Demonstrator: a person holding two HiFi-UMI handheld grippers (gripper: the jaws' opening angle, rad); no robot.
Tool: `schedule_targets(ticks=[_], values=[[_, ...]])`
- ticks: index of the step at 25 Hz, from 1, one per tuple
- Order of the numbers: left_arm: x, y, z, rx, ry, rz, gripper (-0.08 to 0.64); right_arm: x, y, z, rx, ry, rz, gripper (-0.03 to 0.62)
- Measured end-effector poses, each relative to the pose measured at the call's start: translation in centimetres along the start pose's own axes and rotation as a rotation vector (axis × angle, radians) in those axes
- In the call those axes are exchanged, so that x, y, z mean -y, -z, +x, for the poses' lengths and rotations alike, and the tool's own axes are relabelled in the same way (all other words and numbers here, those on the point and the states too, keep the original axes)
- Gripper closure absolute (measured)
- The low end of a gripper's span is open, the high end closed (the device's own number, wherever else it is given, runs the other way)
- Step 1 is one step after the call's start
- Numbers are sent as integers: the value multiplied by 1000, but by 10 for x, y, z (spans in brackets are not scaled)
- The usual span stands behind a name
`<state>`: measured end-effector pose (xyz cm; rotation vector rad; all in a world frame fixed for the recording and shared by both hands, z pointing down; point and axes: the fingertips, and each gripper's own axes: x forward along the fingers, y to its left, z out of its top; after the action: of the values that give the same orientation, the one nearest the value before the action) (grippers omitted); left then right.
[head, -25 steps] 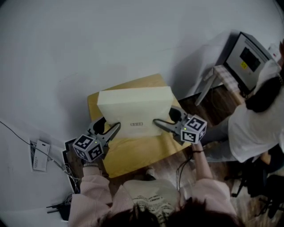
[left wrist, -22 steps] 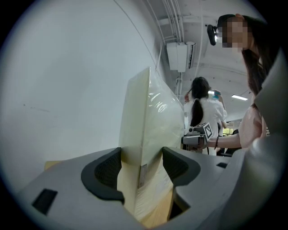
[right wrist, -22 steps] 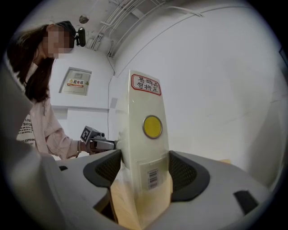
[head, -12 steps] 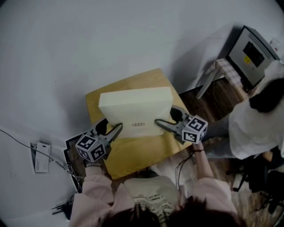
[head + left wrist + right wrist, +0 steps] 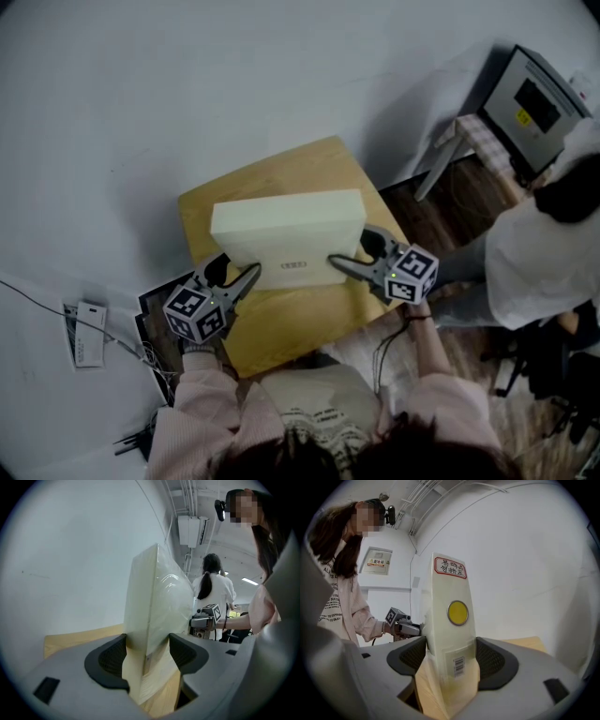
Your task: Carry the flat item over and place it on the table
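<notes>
A small wooden worktop [image 5: 281, 328] stands by a pale wall; the jaws hide whether the flat box [image 5: 286, 230] touches it. The box stands on edge, its long axis running between the left gripper [image 5: 246, 278] and the right gripper [image 5: 336, 261], each clamped on one end. It is cream and film-wrapped, with a yellow round sticker [image 5: 457, 612].

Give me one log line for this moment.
left gripper: shut on box | right gripper: shut on box | box: held at both ends, over table | touching table: cannot tell
</notes>
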<state>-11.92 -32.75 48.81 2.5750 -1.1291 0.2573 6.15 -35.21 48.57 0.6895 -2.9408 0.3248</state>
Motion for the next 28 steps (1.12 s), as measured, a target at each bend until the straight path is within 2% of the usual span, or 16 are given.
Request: schedule_targets(ticks=[6, 21, 28], values=[[4, 6, -5, 86, -21, -16, 268, -4, 8, -2, 5, -2, 1, 253], [13, 12, -13, 81, -30, 56, 270, -15, 17, -8, -5, -6, -32, 253], [13, 13, -14, 86, -48, 73, 272, -15, 19, -8, -17, 3, -13, 252]])
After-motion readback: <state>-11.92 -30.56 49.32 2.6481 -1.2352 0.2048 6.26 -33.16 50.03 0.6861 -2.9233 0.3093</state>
